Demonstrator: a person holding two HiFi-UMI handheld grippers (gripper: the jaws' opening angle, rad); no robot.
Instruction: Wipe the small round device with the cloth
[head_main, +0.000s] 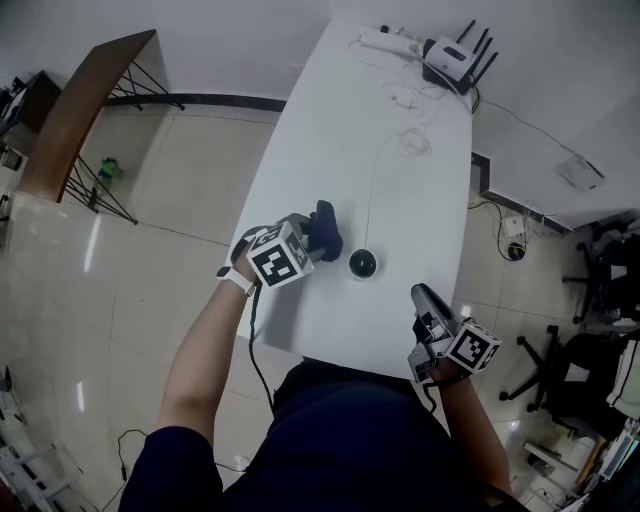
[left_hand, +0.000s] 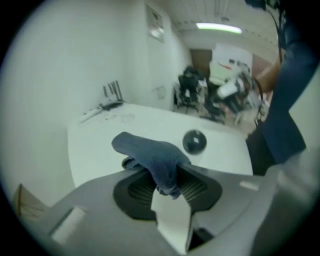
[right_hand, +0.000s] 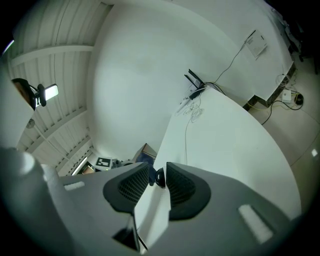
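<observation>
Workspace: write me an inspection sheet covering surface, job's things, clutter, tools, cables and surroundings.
Surface: long white table.
Job's things: small round device on the table; dark cloth just left of it.
Clutter: router and white power strip at the far end.
Tools: left tool shut on the cloth; right tool open, nothing between its pads, by the table's right edge.
Cables: thin cable from the device toward the far end; floor cables.
Surroundings: tiled floor, wooden shelf, office chair.
</observation>
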